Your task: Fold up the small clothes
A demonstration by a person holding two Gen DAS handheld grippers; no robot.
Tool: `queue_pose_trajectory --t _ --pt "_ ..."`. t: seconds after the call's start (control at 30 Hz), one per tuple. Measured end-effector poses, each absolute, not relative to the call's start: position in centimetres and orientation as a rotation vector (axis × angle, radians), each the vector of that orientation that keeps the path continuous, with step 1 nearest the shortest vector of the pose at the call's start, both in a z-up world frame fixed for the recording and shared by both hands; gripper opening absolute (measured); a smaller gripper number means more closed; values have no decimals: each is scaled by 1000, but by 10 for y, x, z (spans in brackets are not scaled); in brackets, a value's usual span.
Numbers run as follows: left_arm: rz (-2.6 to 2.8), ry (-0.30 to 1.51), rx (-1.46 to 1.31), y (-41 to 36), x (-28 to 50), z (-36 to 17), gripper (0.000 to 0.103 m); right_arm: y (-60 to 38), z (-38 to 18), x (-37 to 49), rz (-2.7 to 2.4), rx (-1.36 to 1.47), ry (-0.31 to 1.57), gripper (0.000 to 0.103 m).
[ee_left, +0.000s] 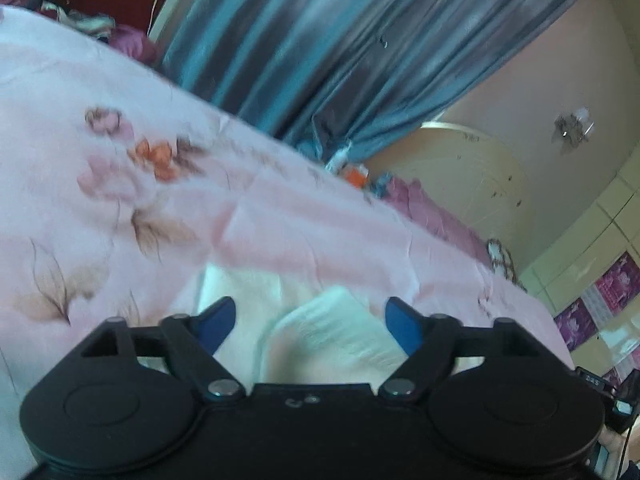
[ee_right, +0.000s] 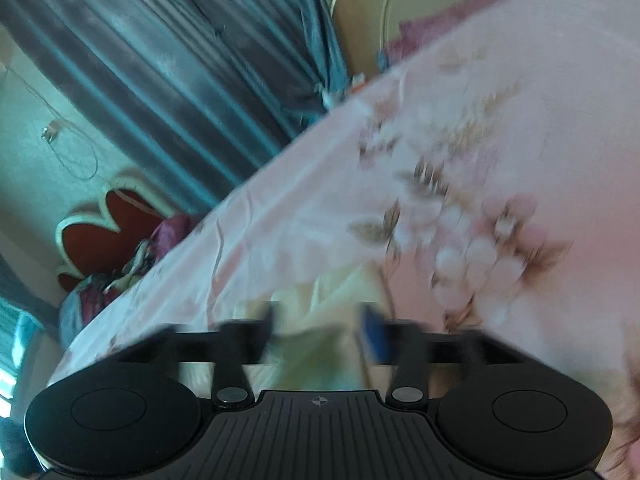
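Note:
A small white garment [ee_left: 332,340] lies crumpled on the pink floral bedsheet [ee_left: 120,168], just beyond my left gripper [ee_left: 310,312]. That gripper is open: its blue pads [ee_left: 218,320] stand wide apart on either side of the cloth and do not press on it. In the right wrist view the same pale garment [ee_right: 320,292] looks cream and rumpled on the sheet [ee_right: 500,140]. My right gripper [ee_right: 318,326] is blurred. Its fingers [ee_right: 372,334] stand apart with cloth lying between and below them, not pinched.
A blue-grey curtain [ee_left: 320,40] hangs behind the bed's far edge. A red and cream headboard [ee_right: 108,228] with a heap of purple bedding [ee_right: 104,284] is at one end. A cream footboard [ee_left: 472,168] stands at the other.

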State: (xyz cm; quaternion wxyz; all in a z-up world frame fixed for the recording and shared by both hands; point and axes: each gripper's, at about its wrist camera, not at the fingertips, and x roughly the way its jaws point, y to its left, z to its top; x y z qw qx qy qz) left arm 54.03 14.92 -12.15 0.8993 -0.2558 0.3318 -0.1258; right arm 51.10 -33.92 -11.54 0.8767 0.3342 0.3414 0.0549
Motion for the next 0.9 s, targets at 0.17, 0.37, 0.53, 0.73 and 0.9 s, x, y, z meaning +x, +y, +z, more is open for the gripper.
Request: queue_pose_trajectory --t 0.17,0.37,0.53,0.73,0.9 --pt "-305 747 -382 142 551 -120 54 -327 -109 516 167 558 737 52" --pt "-322 827 -167 115 566 -133 29 -297 -127 531 180 330 839 23" --pt "-328 808 -104 108 565 -137 4 -286 -136 530 184 233 851 1" --pt "-326 694 -180 118 553 -126 3 -283 -124 524 132 186 754 1" --pt "-292 686 -187 118 558 -123 3 -280 -119 526 129 182 728 1"
